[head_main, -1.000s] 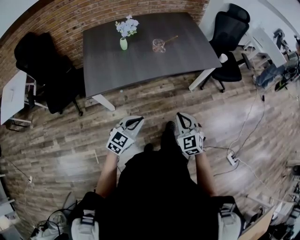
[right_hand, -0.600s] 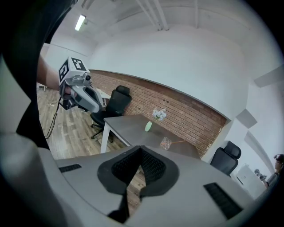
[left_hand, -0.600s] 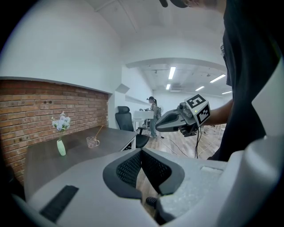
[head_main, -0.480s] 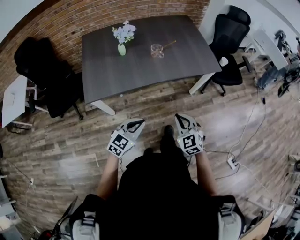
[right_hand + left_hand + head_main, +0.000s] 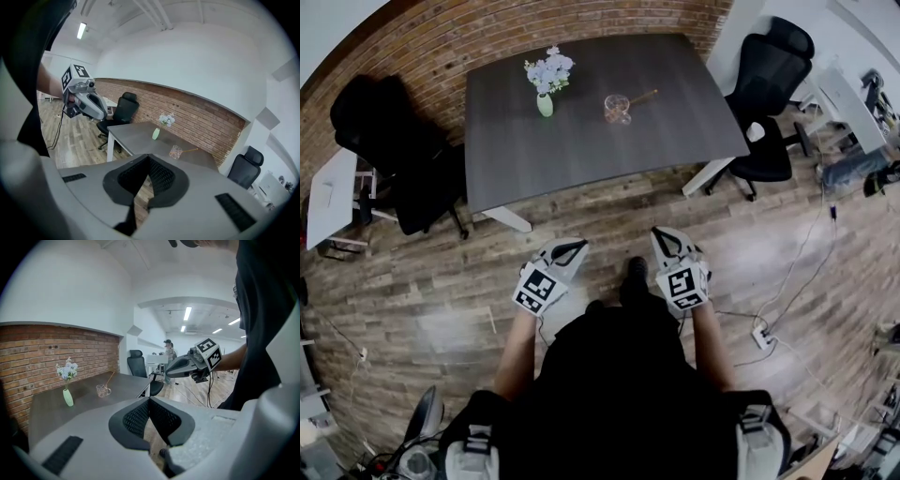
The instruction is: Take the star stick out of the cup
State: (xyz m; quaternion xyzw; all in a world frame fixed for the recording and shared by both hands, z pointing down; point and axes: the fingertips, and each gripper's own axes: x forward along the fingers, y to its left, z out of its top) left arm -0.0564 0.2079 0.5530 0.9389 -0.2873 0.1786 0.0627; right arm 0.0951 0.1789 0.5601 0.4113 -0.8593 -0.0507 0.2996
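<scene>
A clear glass cup [image 5: 617, 109] stands on the dark table [image 5: 581, 150] far ahead, with a thin wooden stick [image 5: 642, 97] leaning out of it to the right. Its star end is too small to make out. Both grippers hang over the wood floor close to the person's body, well short of the table. The left gripper [image 5: 572, 245] and the right gripper [image 5: 664, 235] are shut with nothing in them. The cup [image 5: 102, 390] shows small beyond the left gripper [image 5: 149, 399]. The right gripper [image 5: 149, 157] also points toward the cup [image 5: 176, 152].
A green vase of pale flowers [image 5: 546, 89] stands left of the cup. Black office chairs sit at the left [image 5: 394, 150] and right [image 5: 769, 103] of the table. Cables and a power strip [image 5: 762, 336] lie on the floor at right. A brick wall runs behind the table.
The head view has shifted slightly, so the table sits a little differently in frame. Both grippers stay shut in front of the body, almost unmoved.
</scene>
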